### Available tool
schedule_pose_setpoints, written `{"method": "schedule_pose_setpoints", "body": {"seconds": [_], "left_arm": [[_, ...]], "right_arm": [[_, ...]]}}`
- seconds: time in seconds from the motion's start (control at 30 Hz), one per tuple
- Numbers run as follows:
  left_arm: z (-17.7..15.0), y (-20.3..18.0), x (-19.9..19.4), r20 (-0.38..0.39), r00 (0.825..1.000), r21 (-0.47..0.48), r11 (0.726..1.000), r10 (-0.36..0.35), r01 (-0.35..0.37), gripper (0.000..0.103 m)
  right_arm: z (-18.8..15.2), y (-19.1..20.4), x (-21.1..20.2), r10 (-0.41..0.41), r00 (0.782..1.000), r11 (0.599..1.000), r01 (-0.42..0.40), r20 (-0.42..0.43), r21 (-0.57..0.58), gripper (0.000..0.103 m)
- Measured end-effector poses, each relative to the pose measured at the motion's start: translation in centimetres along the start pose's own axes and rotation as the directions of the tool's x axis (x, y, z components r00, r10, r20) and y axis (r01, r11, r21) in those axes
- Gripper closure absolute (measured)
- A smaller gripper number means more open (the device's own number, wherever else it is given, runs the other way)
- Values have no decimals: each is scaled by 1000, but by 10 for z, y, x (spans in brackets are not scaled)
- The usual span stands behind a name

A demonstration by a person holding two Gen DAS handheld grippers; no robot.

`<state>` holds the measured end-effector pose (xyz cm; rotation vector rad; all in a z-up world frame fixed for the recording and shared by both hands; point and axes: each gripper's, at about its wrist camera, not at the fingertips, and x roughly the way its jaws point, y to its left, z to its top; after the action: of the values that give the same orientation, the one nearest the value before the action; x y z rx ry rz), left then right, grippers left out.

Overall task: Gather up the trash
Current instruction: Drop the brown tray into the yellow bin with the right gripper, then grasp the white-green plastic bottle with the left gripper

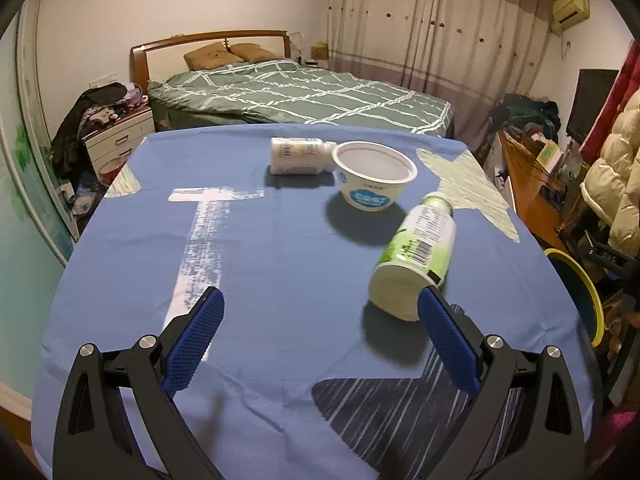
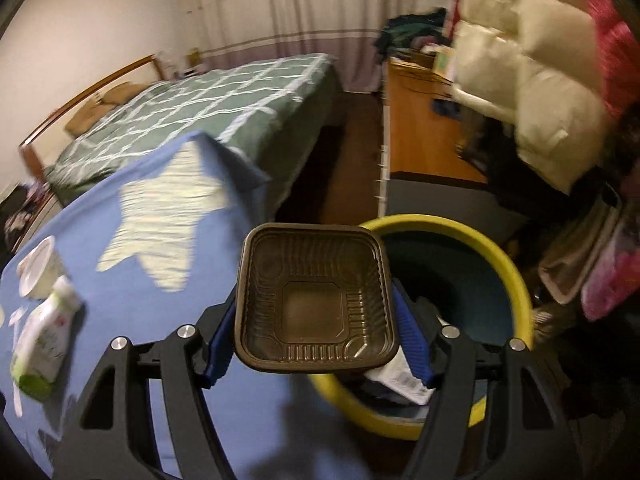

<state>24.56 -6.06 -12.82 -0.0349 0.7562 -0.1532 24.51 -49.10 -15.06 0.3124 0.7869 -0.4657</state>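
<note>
My left gripper point(image 1: 320, 320) is open and empty above the blue tablecloth point(image 1: 280, 260). A green-and-white bottle point(image 1: 416, 252) lies on its side just ahead of the right finger. A white cup point(image 1: 374, 174) stands upright behind it, and a white bottle point(image 1: 298, 156) lies at the far side. My right gripper point(image 2: 316, 320) is shut on a dark brown plastic tray point(image 2: 314, 296), held at the table's edge beside the yellow-rimmed bin point(image 2: 508, 264). The bin holds some white packaging point(image 2: 396, 380). The green bottle point(image 2: 44, 344) and the cup point(image 2: 38, 268) also show at the left of the right wrist view.
A bed with a green checked cover point(image 1: 304, 92) stands beyond the table. A wooden desk point(image 2: 420, 140) and hanging coats point(image 2: 528, 80) are on the right, close to the bin. A nightstand with clothes point(image 1: 116, 132) is at the left.
</note>
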Motion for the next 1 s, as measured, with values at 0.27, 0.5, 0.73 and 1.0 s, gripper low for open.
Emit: {"method": "schedule_pose_setpoints", "body": {"seconds": [0.27, 0.5, 0.73, 1.0], "left_arm": [[4, -20, 11, -31, 999, 31, 999, -25, 26, 7], [8, -41, 26, -67, 997, 66, 997, -46, 50, 7], [24, -53, 45, -85, 995, 92, 994, -53, 61, 7], [40, -58, 75, -135, 988, 103, 991, -75, 89, 7]], "right_arm": [[0, -50, 12, -65, 998, 993, 68, -27, 93, 32], [-8, -56, 13, -22, 1000, 993, 24, -15, 111, 30], [-17, -37, 10, 32, 999, 997, -32, 10, 68, 30], [-16, -30, 9, 29, 1000, 998, -29, 3, 60, 30]]}}
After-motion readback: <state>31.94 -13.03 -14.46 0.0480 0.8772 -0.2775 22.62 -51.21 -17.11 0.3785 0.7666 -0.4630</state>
